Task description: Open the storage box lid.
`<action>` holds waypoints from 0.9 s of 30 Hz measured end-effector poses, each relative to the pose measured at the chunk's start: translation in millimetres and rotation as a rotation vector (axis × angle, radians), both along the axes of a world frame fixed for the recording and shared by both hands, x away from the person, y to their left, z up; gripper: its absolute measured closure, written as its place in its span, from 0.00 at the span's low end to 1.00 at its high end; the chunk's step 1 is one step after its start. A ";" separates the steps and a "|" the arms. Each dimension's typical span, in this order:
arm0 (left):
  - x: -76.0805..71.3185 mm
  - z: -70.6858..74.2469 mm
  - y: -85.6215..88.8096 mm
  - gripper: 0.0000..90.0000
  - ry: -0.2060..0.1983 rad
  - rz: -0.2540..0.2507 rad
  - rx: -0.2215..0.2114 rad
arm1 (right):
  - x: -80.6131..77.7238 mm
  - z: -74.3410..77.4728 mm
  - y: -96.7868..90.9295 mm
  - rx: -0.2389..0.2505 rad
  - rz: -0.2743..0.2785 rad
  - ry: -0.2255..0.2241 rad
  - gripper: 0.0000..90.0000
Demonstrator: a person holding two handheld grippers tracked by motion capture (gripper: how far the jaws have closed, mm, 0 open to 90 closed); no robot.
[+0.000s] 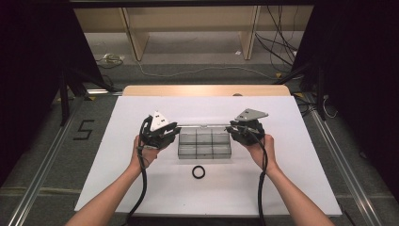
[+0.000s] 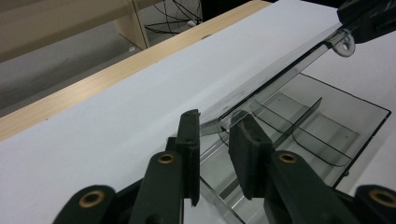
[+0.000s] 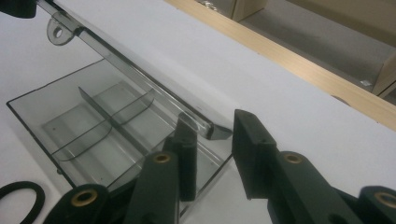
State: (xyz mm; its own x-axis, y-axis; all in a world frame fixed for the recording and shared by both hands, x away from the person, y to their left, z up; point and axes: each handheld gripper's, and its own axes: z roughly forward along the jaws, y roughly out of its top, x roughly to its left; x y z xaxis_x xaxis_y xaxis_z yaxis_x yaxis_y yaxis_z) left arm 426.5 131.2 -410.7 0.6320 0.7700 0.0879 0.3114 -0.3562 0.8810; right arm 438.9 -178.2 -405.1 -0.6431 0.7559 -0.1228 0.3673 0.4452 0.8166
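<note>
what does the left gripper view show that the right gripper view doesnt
Left gripper view: black cables on the floor past the table. Right gripper view: a black ring lying on the table beside the box. Both: the clear compartment box with its dividers, its raised lid with a corner sitting between that view's own jaws, the lid's hang tab, and the white table with its wooden edge.
</note>
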 end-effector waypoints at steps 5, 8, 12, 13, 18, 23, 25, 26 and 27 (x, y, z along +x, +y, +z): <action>5.3 -1.2 -0.6 0.83 0.002 0.008 -0.007 | 3.6 0.7 -0.6 0.013 -0.008 0.011 0.81; 7.4 -0.1 -0.4 0.83 0.001 0.009 -0.003 | 5.8 2.0 -1.2 0.023 -0.012 0.018 0.81; 11.9 1.0 0.3 0.83 -0.006 0.005 -0.007 | 9.9 3.9 -1.8 0.033 -0.015 0.025 0.82; 12.9 1.2 0.3 0.83 -0.011 0.004 -0.009 | 10.8 4.5 -1.6 0.036 -0.020 0.025 0.82; 15.2 -0.3 0.3 0.82 -0.015 0.007 -0.029 | 13.7 4.3 -2.3 0.045 -0.028 0.037 0.83; 18.8 -1.9 -0.7 0.82 -0.024 0.014 -0.028 | 17.8 4.0 -2.2 0.047 -0.033 0.046 0.84; 20.9 -2.5 0.0 0.82 -0.025 0.017 -0.041 | 20.8 3.9 -2.0 0.048 -0.036 0.052 0.84; 22.0 -3.0 0.1 0.82 -0.026 0.016 -0.042 | 22.0 3.6 -1.6 0.049 -0.040 0.052 0.84; 23.2 -3.7 0.1 0.82 -0.028 0.018 -0.040 | 23.3 3.3 -1.2 0.050 -0.043 0.053 0.84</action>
